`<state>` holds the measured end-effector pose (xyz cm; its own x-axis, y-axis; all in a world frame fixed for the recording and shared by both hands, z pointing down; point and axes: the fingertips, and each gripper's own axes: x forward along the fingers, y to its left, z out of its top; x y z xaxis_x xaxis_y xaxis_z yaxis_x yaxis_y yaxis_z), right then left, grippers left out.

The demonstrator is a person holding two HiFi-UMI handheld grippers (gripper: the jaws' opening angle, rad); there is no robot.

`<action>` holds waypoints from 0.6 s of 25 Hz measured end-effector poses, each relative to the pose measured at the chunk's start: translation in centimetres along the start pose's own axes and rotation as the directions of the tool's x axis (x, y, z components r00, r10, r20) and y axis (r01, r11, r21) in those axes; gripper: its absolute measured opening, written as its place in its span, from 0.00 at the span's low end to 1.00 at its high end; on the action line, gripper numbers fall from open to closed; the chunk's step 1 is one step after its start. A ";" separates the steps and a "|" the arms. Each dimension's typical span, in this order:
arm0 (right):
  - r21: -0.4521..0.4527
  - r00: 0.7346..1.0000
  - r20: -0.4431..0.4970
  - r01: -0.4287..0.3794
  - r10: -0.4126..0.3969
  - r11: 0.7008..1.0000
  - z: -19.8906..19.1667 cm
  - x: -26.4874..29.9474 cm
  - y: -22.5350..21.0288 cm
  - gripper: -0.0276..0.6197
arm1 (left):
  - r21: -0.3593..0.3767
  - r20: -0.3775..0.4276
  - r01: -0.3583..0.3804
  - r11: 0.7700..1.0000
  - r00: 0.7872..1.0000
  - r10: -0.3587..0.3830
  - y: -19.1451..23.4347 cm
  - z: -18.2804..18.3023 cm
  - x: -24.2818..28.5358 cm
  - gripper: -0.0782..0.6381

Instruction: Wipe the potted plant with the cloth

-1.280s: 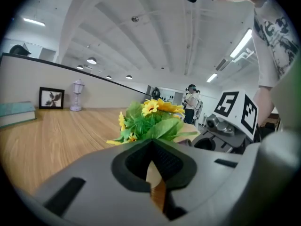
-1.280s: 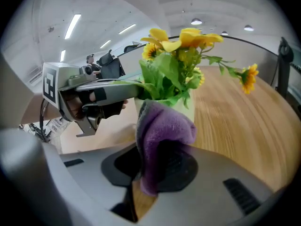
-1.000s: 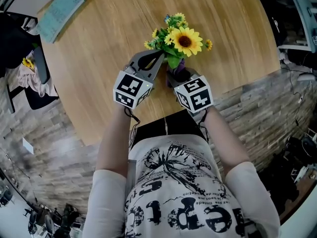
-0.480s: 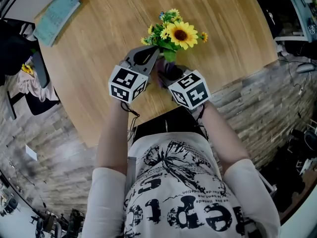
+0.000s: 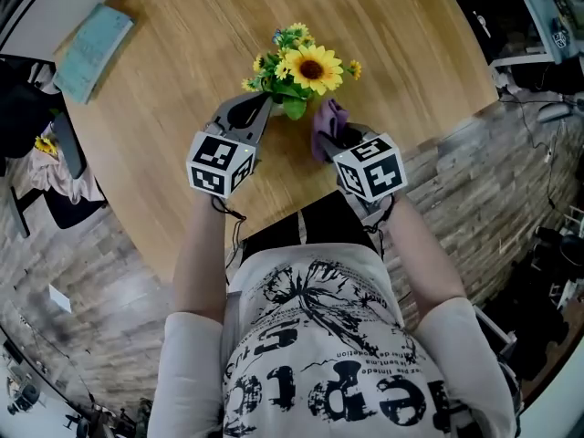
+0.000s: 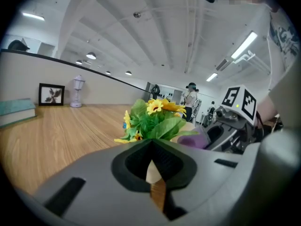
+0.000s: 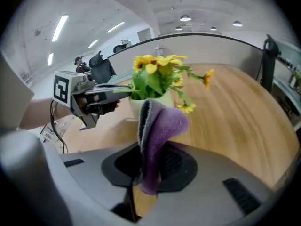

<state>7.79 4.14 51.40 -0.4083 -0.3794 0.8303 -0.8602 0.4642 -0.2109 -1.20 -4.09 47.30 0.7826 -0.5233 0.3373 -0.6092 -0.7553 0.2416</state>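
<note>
Potted plant (image 5: 297, 69) mid-table blocks the way, open tabletop (image 5: 411, 35) right and beyond, book (image 5: 91, 51) far left

head view: up on the person's head, aimed steeply down past the chest at the round bench (image 5: 164, 80), with both grippers close below.
left gripper view: rides the left gripper (image 5: 266, 101) and looks nearly level along its fingers (image 6: 94, 187), low over the bench.
right gripper view: rides the right gripper (image 5: 339, 140), tipped down more.
shared: all three catch the potted plant (image 5: 301, 67), and each gripper view also gets the other gripper.
</note>
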 end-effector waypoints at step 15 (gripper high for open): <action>-0.088 0.990 -0.011 0.137 -0.138 0.987 7.8 -0.2 -15.3 0.15 | -0.066 -0.050 -0.094 0.993 0.995 0.091 0.0 0.3 0.4 0.11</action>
<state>18.70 -9.11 50.42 -0.2819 -0.4310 0.8572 -0.8776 0.4768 -0.0489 -0.79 -4.41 47.14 0.7167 -0.5691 0.4030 -0.6871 -0.6752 0.2684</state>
